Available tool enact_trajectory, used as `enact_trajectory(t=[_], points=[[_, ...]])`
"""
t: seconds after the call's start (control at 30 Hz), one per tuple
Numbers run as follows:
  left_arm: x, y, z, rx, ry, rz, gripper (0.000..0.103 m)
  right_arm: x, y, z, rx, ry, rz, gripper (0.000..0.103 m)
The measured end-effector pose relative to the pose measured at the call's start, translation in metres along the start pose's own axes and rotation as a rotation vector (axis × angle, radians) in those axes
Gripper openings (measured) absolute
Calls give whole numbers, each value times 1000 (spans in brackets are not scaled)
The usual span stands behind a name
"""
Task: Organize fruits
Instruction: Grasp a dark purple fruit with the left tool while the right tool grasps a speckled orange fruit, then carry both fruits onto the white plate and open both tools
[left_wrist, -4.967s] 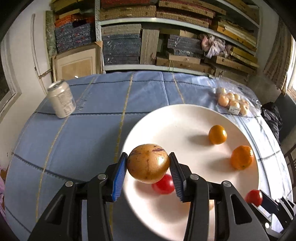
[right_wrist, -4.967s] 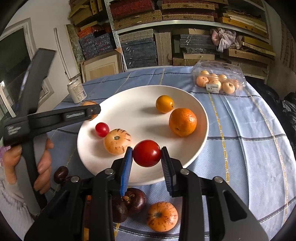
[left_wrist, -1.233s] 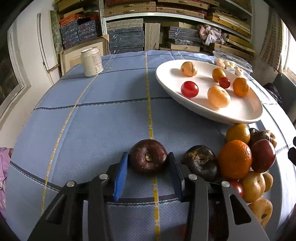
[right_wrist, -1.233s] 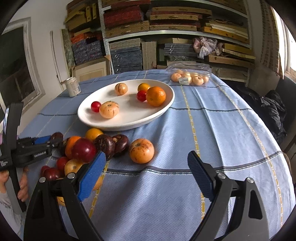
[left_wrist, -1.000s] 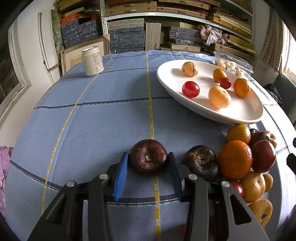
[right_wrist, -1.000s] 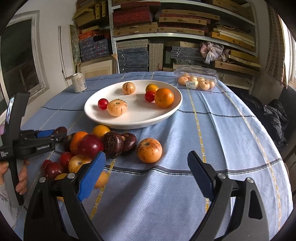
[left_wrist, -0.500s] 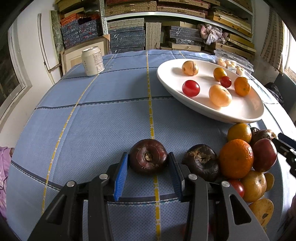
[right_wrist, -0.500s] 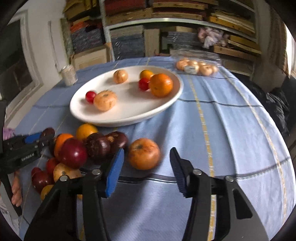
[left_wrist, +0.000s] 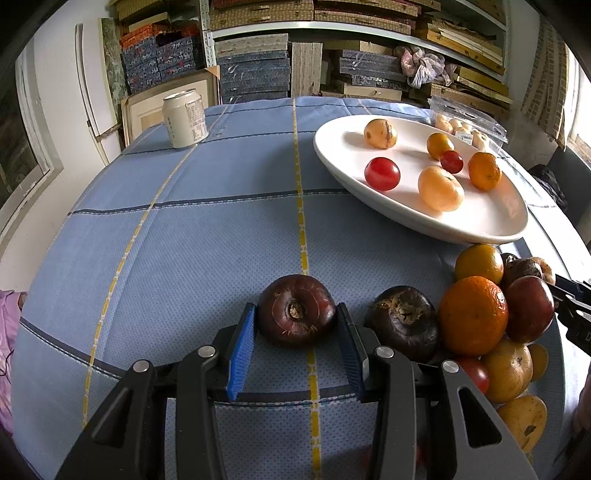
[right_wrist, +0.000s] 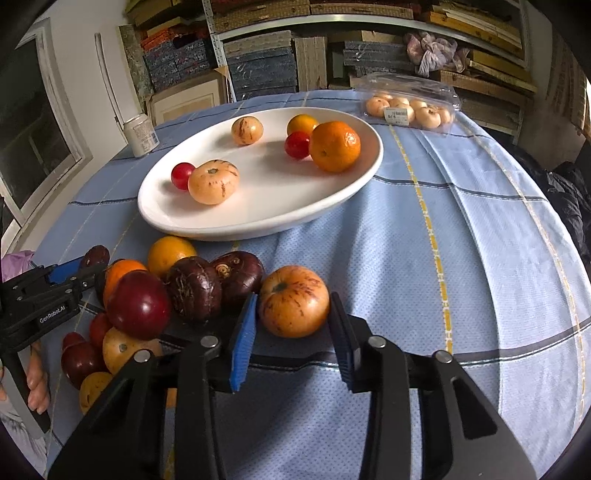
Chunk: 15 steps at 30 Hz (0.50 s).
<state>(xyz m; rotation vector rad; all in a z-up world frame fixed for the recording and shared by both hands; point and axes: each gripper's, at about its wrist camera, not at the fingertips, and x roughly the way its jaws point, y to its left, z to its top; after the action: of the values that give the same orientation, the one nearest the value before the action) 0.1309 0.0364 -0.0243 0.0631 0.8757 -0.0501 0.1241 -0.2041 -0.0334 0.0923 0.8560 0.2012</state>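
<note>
A round table under a pale blue checked cloth with yellow and dark stripes (left_wrist: 207, 236) is filling most of both views. On its far half a large white oval ceramic plate (right_wrist: 177, 218) is carrying six fruits, among them a bright orange mandarin (right_wrist: 334, 146), a striped peach-coloured round fruit (right_wrist: 213, 181) and a small red cherry tomato (right_wrist: 181, 175). In front of the plate, on the cloth, a loose heap of fruit is lying: a big orange (left_wrist: 473, 319), a glossy dark red plum-like fruit (right_wrist: 139, 304) and wrinkled dark purple mangosteens (right_wrist: 194, 287), all touching one another.

The left gripper (left_wrist: 296, 347) is clamping its blue-padded fingers on a dark maroon mangosteen (left_wrist: 296, 314), which is resting on the cloth just left of the heap. The right gripper (right_wrist: 293, 341) is closing its jaws around a speckled orange-pink round fruit (right_wrist: 294, 301) sitting on the cloth at the right edge of the heap; both pads are sitting against its sides.

Beyond the plate a clear plastic clamshell of small pale fruits (right_wrist: 410, 105) is sitting, and a cream-coloured drink can (left_wrist: 184, 119) is standing upright near the table's far left edge.
</note>
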Motion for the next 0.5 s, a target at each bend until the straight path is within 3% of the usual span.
enact_trajectory(t=[0.5], points=[[-14,-3,0,-3,-64,37,43,-24,-7,-6,26,-77,1,37]])
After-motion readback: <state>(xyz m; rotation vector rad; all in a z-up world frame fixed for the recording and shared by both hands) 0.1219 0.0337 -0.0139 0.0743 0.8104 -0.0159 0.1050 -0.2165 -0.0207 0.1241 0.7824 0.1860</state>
